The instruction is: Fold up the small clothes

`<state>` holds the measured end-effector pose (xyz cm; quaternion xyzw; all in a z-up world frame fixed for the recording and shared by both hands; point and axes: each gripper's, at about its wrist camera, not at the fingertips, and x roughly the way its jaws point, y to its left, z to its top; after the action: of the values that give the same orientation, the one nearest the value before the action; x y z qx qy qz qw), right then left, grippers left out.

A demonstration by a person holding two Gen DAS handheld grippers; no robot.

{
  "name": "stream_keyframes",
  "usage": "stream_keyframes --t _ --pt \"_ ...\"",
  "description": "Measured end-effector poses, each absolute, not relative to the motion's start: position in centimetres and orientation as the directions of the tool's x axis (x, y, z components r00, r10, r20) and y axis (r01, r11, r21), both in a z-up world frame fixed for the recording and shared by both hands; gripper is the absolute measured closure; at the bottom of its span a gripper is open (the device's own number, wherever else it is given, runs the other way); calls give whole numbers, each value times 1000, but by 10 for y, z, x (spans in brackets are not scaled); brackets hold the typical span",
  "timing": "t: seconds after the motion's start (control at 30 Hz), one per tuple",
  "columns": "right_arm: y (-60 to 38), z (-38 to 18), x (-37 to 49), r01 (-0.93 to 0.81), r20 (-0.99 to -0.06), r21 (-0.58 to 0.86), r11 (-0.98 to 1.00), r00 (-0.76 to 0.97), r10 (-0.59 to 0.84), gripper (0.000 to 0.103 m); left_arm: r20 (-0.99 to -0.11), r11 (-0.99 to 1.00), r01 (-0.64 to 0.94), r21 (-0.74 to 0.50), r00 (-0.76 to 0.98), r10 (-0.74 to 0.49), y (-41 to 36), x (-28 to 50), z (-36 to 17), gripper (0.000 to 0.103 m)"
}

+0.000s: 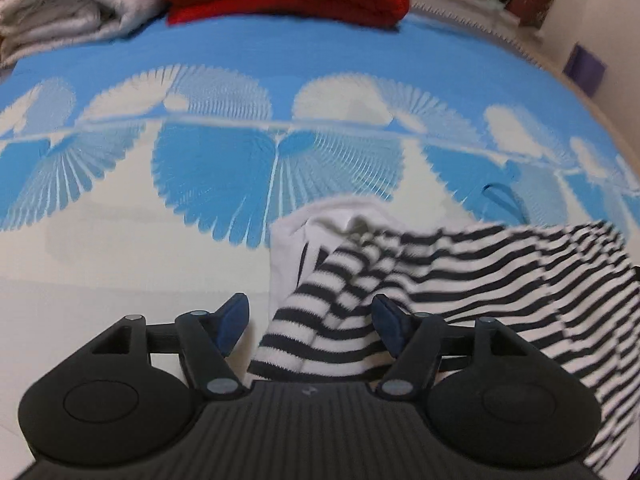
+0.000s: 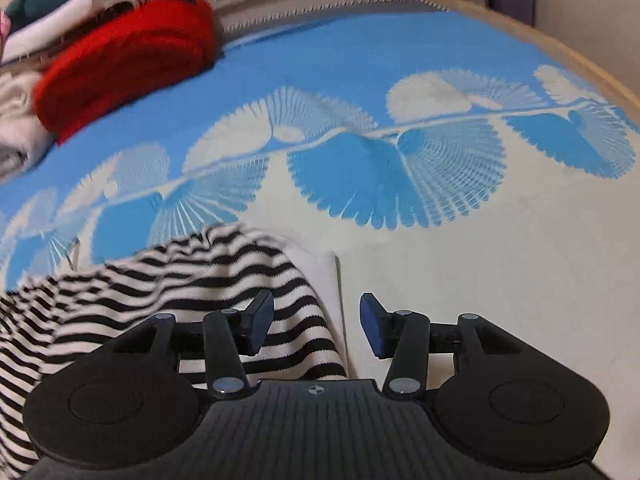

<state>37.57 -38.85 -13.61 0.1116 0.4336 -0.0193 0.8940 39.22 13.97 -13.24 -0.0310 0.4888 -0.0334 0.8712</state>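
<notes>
**Gripping a soft striped garment by its hemmed edges**

Looking along the left gripper (image 1: 310, 322), the striped garment (image 1: 460, 276) lies rumpled on the bed (image 1: 120, 248), over the cream part of the blue-and-white cover toward the bed's near edge. A striped, sleeve-like end runs between the blue fingers (image 1: 234, 320), which stand apart and clamp nothing; whether the right-hand pad brushes the cloth is hard to tell. A plain white layer peeks out behind the stripes. The knit looks light, limp and stretchy, so it will likely sag and bunch when lifted. A pinch across the cuff or a seam should hold better than one on a single loose layer.

From the right gripper (image 2: 316, 322), the same garment spreads toward the bed's left side, its white edge lying between the spread fingers (image 2: 258, 320), unclamped. That edge looks the firmest hold. A red folded blanket (image 2: 128, 60) sits well apart, near the far edge.
</notes>
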Motion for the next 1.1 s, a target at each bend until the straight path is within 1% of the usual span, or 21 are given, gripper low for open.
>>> stream_keyframes --t 0.03,0.07,0.1,0.13,0.17,0.2,0.27,0.4,0.47,0.6,0.63,0.67,0.7,0.77,0.83,0.93,0.97,1.0,1.03,1.07,1.1 --pt "-388 -141 379 146 -789 170 975 613 46 54 -850 995 22 -101 517 -98 141 396 -136 41" --pt "-388 -147 382 160 -797 159 974 603 32 54 -847 993 17 -119 520 -110 143 398 -139 57" --pt "-388 -151 384 169 -804 155 973 595 25 54 -848 992 10 -127 517 -114 144 401 -141 79" --pt "-388 -156 386 174 -808 157 972 588 25 59 -851 990 9 -140 510 -125 145 403 -142 88" --pt "-388 -158 388 168 -809 164 972 587 35 68 -848 987 12 -158 511 -142 147 404 -141 97" --pt "-387 -157 390 149 -809 180 972 585 60 99 -840 987 16 -161 522 -145 146 403 -134 99" --pt "-386 -144 390 157 -781 190 969 622 52 101 -793 988 22 -150 595 -133 148 403 -110 99" --pt "-394 -94 386 163 -654 303 939 752 80 102 -660 975 13 -221 734 -160 162 402 -70 100" --pt "-386 -88 388 172 -621 239 956 784 14 103 -670 980 0 -201 730 -137 160 411 -78 99" --pt "-379 -123 405 252 -728 172 952 683 -49 101 -773 989 -39 -146 628 -89 152 431 -112 86" --pt "-378 -129 406 267 -755 158 951 653 -58 101 -785 990 -48 -133 614 -76 153 430 -110 86" --pt "-377 -128 404 277 -757 146 950 649 -73 100 -772 989 -37 -145 629 -89 155 425 -102 80" --pt "-374 -121 399 279 -738 133 951 668 -93 99 -749 987 -12 -162 653 -115 158 418 -92 69" --pt "-368 -107 391 228 -697 119 966 712 -83 96 -725 986 56 -160 671 -156 158 403 -74 56" --pt "-362 -100 383 123 -690 133 983 724 3 81 -750 976 121 -179 625 -215 160 390 -72 56" --pt "-354 -111 378 -34 -745 197 980 645 172 79 -802 939 249 -238 496 -334 154 377 -91 56" --pt "-350 -122 376 -78 -777 176 981 601 187 79 -830 925 304 -227 437 -348 147 373 -105 56" --pt "-347 -134 374 -89 -815 122 989 560 151 78 -860 927 323 -191 400 -317 143 371 -118 56" --pt "-346 -150 373 -83 -861 40 996 504 77 78 -914 941 323 -101 344 -216 138 371 -141 56" --pt "-348 -157 369 -76 -874 1 997 484 38 77 -948 950 312 -13 298 -111 137 370 -158 51" --pt "-353 -155 365 -67 -865 17 998 499 48 77 -951 958 288 13 300 -77 142 369 -162 41"
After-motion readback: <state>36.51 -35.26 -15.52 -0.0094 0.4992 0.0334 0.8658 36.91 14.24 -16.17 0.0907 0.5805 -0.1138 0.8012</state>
